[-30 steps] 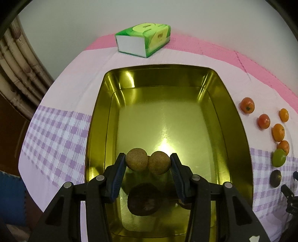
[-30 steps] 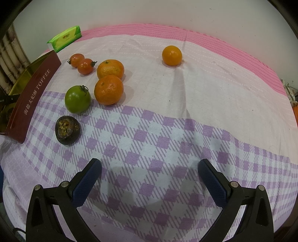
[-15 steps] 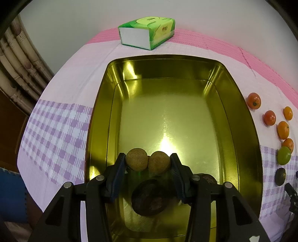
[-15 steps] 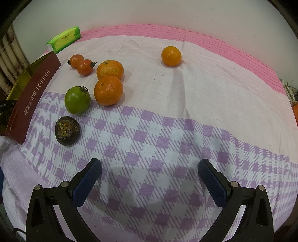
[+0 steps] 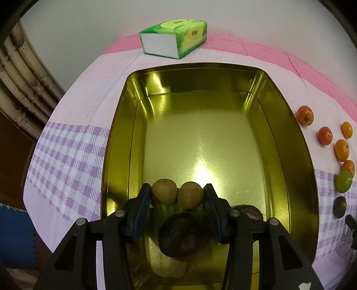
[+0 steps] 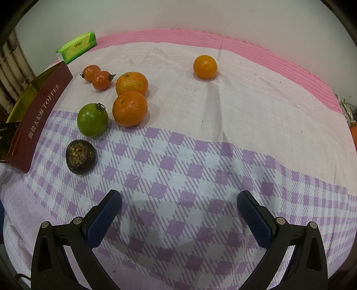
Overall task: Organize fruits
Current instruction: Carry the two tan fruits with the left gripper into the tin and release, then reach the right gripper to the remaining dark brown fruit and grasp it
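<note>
two brown fruits (image 5: 177,194) sat clamped in the left gripper (image 5: 177,196), lower centre over the tin (image 5: 116,142), same as a second earlier, unreleased; right gripper (image 6: 179,206) gaped empty.

wall (image 6: 178,15): plain white | curtain (image 5: 20,89): beige, left | tablecloth (image 6: 200,156): pink, purple check

Dim indoor light, glare on tin (image 5: 202,174), fisheye warp w/ dark corners.

Looks like a home, likely a bed or soft table: pink-and-purple checked cloth (image 6: 200,169) over it, tissue pack (image 5: 175,36) top centre, toffee tin (image 5: 296,142), curtain folds (image 5: 20,73) upper left, plain white wall (image 6: 178,15).
</note>
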Demonstrator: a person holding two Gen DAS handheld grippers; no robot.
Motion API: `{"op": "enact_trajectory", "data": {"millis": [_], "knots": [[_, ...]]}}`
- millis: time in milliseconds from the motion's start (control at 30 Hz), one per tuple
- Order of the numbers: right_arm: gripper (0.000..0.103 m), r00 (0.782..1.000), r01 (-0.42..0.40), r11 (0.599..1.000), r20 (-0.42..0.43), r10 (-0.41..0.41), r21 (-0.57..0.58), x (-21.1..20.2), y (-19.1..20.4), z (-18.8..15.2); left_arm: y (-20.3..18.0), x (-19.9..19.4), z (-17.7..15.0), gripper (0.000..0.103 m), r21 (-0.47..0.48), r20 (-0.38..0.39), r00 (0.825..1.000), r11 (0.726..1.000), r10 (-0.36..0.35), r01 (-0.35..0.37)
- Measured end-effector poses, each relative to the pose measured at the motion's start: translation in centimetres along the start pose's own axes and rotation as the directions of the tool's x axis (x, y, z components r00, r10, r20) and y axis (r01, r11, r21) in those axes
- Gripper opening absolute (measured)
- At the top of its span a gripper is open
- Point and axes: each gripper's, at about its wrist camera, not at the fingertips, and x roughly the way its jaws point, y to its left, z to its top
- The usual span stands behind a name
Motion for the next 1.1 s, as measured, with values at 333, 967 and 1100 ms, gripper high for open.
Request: {"op": "enact_trajectory", "data": {"millis": [333,967,1100], "knots": [[0.103,1.000,0.004,1.000,0.001,-0.004,0.006,0.0,-0.1,0.0,0.9,-2.1,-0.2,0.062,-0.028,0.046,0.999,1.000,-0.011,0.012],[0.101,0.998,-0.032,0.999,0.061,0.033,-0.024,-2.4,2.3,0.9,2.0,-6.6,-1.5,0.066,-0.046,0.139,0.990,0.998,-0.025,0.031],[0.094,0.996,-0.057,0.998,0.070,0.060,-0.041,-2.7,3.6,1.4,2.3,-7.1,-1.8,0.070,-0.058,0.152,0.988,0.998,-0.022,0.031]]}}
